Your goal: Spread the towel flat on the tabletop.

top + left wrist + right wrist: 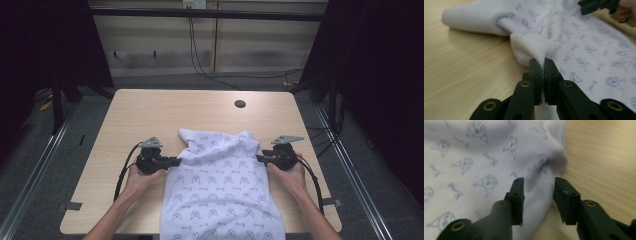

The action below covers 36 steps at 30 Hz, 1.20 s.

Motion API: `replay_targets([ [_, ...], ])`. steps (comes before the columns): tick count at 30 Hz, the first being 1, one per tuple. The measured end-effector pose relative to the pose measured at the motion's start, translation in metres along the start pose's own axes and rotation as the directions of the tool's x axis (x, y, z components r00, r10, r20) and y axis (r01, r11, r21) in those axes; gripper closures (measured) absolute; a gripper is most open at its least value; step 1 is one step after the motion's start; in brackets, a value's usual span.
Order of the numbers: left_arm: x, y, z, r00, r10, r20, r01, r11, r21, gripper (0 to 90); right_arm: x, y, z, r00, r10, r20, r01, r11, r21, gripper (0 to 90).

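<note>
Left gripper (543, 62) clamped on a bunched fold at the left edge of the printed white cloth (220, 185). Right gripper (538, 195) parted, jaws straddling the cloth's right edge without pressing it. Cloth spread over the worktop (150, 110), near side.

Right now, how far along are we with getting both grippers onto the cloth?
Done: the left gripper is shut on a pinched fold at the edge of the printed cloth. In hand: the right gripper straddles the opposite edge, jaws apart, not pinching it. Left: close the right jaws; the cloth lies rumpled on the table.
</note>
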<state>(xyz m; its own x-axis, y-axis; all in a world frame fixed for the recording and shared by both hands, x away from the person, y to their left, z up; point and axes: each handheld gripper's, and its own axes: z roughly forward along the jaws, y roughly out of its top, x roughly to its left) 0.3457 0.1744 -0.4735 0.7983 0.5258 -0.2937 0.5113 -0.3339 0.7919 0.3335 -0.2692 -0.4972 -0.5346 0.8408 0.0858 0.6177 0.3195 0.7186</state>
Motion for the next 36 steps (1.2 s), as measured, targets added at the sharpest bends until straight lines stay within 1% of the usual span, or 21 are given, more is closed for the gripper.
replay_targets([
  [2,-0.006,0.000,-0.009,0.9998,0.013,0.016,-0.012,0.9998,-0.016,86.2,0.006,-0.001,0.000,0.9998,-0.008,-0.020,0.009,1.000,0.021,80.2],
  [3,-0.009,0.000,-0.011,0.9995,0.020,0.023,-0.020,0.9997,-0.010,85.9,0.009,-0.001,-0.001,0.9983,-0.027,-0.051,0.028,1.000,0.015,86.4],
  [5,-0.017,-0.005,-0.014,0.9987,0.041,0.029,-0.042,0.9990,0.013,85.4,0.016,0.000,-0.008,0.9954,-0.036,-0.089,0.037,0.999,0.007,87.8],
  [7,-0.022,-0.014,-0.011,0.9980,0.050,0.039,-0.052,0.9967,0.062,85.0,0.025,-0.001,-0.017,0.9909,-0.064,-0.118,0.064,0.998,0.001,88.6],
  [8,-0.026,-0.020,-0.009,0.9972,0.061,0.044,-0.065,0.9931,0.098,85.0,0.029,-0.004,-0.022,0.9886,-0.072,-0.132,0.074,0.997,0.008,88.8],
  [10,-0.032,-0.030,-0.007,0.9956,0.069,0.063,-0.078,0.9858,0.149,84.3,0.039,-0.013,-0.030,0.9836,-0.103,-0.148,0.108,0.994,0.031,88.9],
  [11,-0.034,-0.033,-0.007,0.9945,0.073,0.075,-0.084,0.9833,0.161,84.2,0.045,-0.022,-0.037,0.9799,-0.112,-0.165,0.120,0.992,0.039,88.9],
  [14,-0.048,-0.044,-0.012,0.9897,0.069,0.126,-0.092,0.9772,0.192,84.3,0.055,-0.042,-0.054,0.9744,-0.121,-0.189,0.135,0.989,0.066,88.8],
  [16,-0.057,-0.051,-0.020,0.9847,0.065,0.162,-0.098,0.9734,0.207,83.7,0.061,-0.056,-0.068,0.9720,-0.110,-0.207,0.129,0.989,0.079,88.2],
  [18,-0.062,-0.053,-0.025,0.9819,0.057,0.181,-0.092,0.9765,0.195,78.2,0.065,-0.065,-0.078,0.9709,-0.107,-0.214,0.126,0.989,0.076,80.9],
  [19,-0.062,-0.053,-0.027,0.9819,0.051,0.183,-0.085,0.9798,0.181,72.5,0.065,-0.067,-0.082,0.9738,-0.101,-0.204,0.117,0.991,0.068,76.6],
  [20,-0.059,-0.050,-0.029,0.9832,0.046,0.177,-0.075,0.9838,0.163,65.0,0.064,-0.066,-0.085,0.9757,-0.098,-0.196,0.110,0.993,0.051,73.4],
  [22,-0.048,-0.041,-0.030,0.9878,0.013,0.155,-0.029,0.9940,0.105,60.3,0.056,-0.058,-0.086,0.9809,-0.077,-0.179,0.079,0.997,0.005,70.2],
  [25,-0.026,-0.023,-0.022,0.9951,-0.045,0.088,0.040,0.9980,0.048,59.0,0.042,-0.039,-0.078,0.9870,-0.057,-0.150,0.051,0.998,-0.047,69.4],
  [27,-0.012,-0.014,-0.009,0.9970,-0.073,0.028,0.071,0.9961,0.052,57.1,0.033,-0.024,-0.066,0.9896,-0.047,-0.136,0.040,0.998,-0.052,67.0],
  [28,-0.004,-0.009,0.002,0.9960,-0.089,0.009,0.088,0.9939,0.067,54.6,0.030,-0.017,-0.058,0.9906,-0.037,-0.132,0.031,0.998,-0.047,65.2],
  [29,-0.001,-0.007,0.008,0.9954,-0.095,-0.008,0.095,0.9929,0.071,52.0,0.027,-0.009,-0.047,0.9887,-0.028,-0.148,0.023,0.999,-0.036,62.9],
  [30,0.003,-0.005,0.018,0.9948,-0.100,-0.018,0.101,0.9916,0.081,49.9,0.025,-0.005,-0.040,0.9877,-0.026,-0.154,0.022,0.999,-0.024,61.1],
  [31,0.005,-0.004,0.023,0.9946,-0.102,-0.023,0.103,0.9907,0.088,48.4,0.025,0.001,-0.029,0.9887,-0.027,-0.147,0.026,1.000,-0.006,59.1],
  [34,0.007,0.000,0.037,0.9942,-0.104,-0.029,0.106,0.9888,0.105,44.6,0.027,0.006,-0.009,0.9856,-0.026,-0.167,0.032,0.999,0.032,56.4],
  [36,0.008,0.001,0.045,0.9931,-0.114,-0.030,0.116,0.9854,0.124,47.3,0.030,0.007,0.001,0.9840,-0.034,-0.175,0.045,0.997,0.059,59.9],
])
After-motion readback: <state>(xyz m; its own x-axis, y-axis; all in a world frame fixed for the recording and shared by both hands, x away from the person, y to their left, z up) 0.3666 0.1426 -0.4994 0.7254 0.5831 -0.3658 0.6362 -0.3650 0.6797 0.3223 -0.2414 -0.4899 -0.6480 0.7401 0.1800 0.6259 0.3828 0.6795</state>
